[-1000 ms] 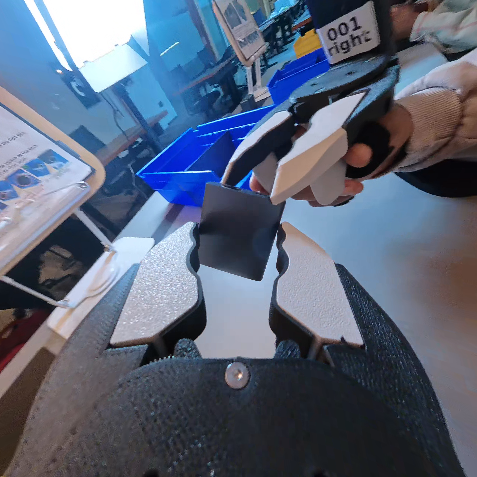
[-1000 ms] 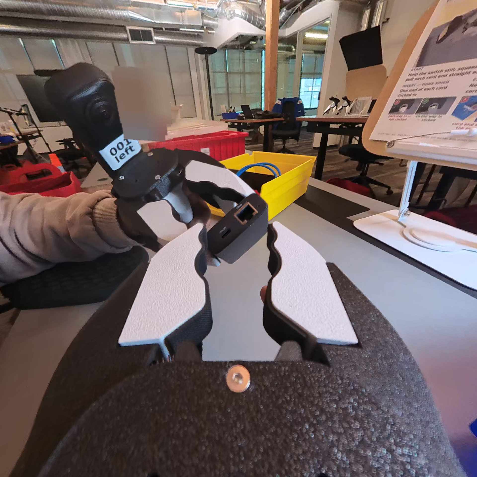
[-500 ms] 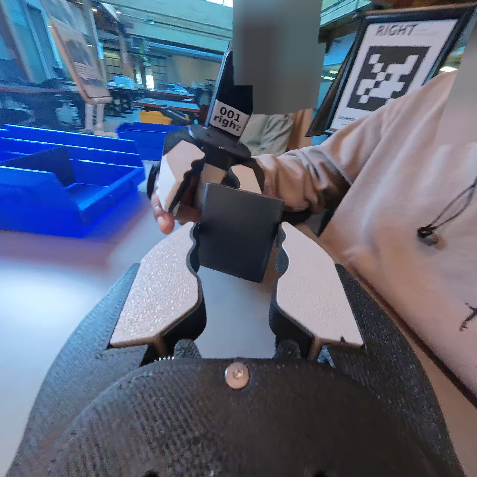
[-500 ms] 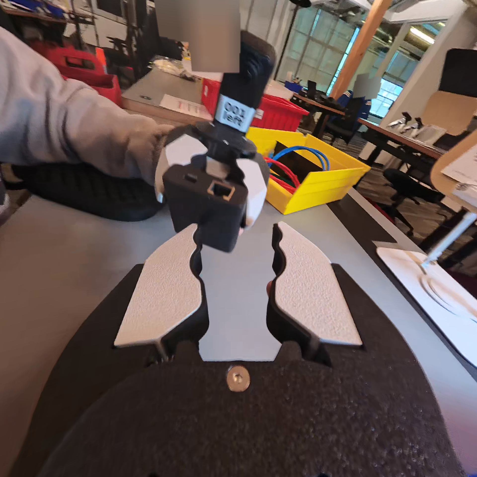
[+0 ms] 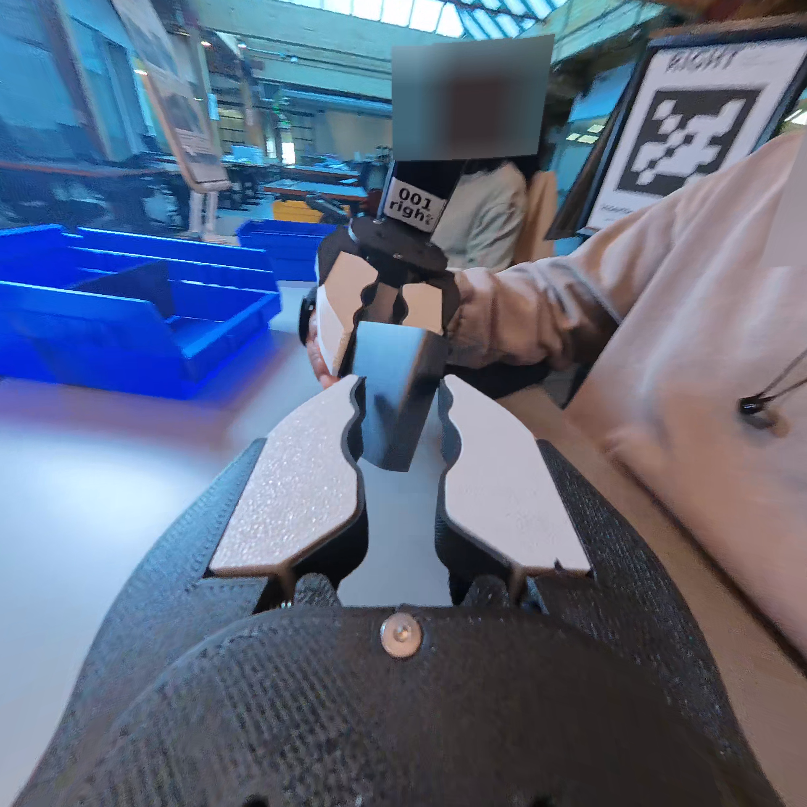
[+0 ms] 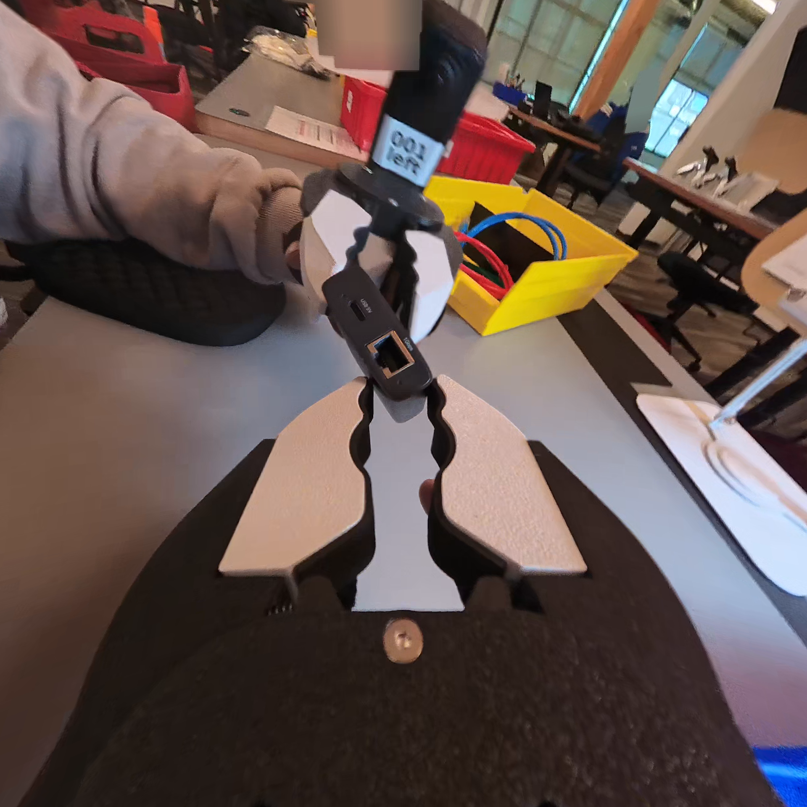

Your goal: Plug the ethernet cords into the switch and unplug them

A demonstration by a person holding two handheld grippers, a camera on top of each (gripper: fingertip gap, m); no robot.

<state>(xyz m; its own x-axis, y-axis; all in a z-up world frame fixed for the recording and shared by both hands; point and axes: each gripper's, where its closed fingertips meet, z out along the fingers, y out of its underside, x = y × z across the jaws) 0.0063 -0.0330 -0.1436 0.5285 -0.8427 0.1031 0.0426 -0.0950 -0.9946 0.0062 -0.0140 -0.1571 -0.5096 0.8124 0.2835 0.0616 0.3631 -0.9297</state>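
Note:
The black switch (image 5: pixel 395 406) is a small box held above the grey table between both grippers. In the left wrist view my left gripper (image 5: pixel 399 382) is shut on its near end, and the right gripper (image 5: pixel 384 301) is at its far end. In the right wrist view the switch (image 6: pixel 375 332) faces me with an empty ethernet port (image 6: pixel 390 359) and a small slot above it. My right gripper (image 6: pixel 401 382) pinches its lower corner with the fingertips. The left gripper (image 6: pixel 380 262) holds the far end. Red and blue ethernet cords (image 6: pixel 493 262) lie in a yellow bin (image 6: pixel 546 297).
Blue bins (image 5: pixel 131 314) stand at the left of the table. A white stand base (image 6: pixel 720 471) lies at the right edge. Red bins (image 6: pixel 480 144) are behind the yellow one. A black pad (image 6: pixel 153 297) lies under the person's left arm. The person's torso (image 5: pixel 698 349) is close.
The switch has turned within the left gripper, whose fingers have narrowed on it. The right gripper has moved in and closed its tips on the switch's port end.

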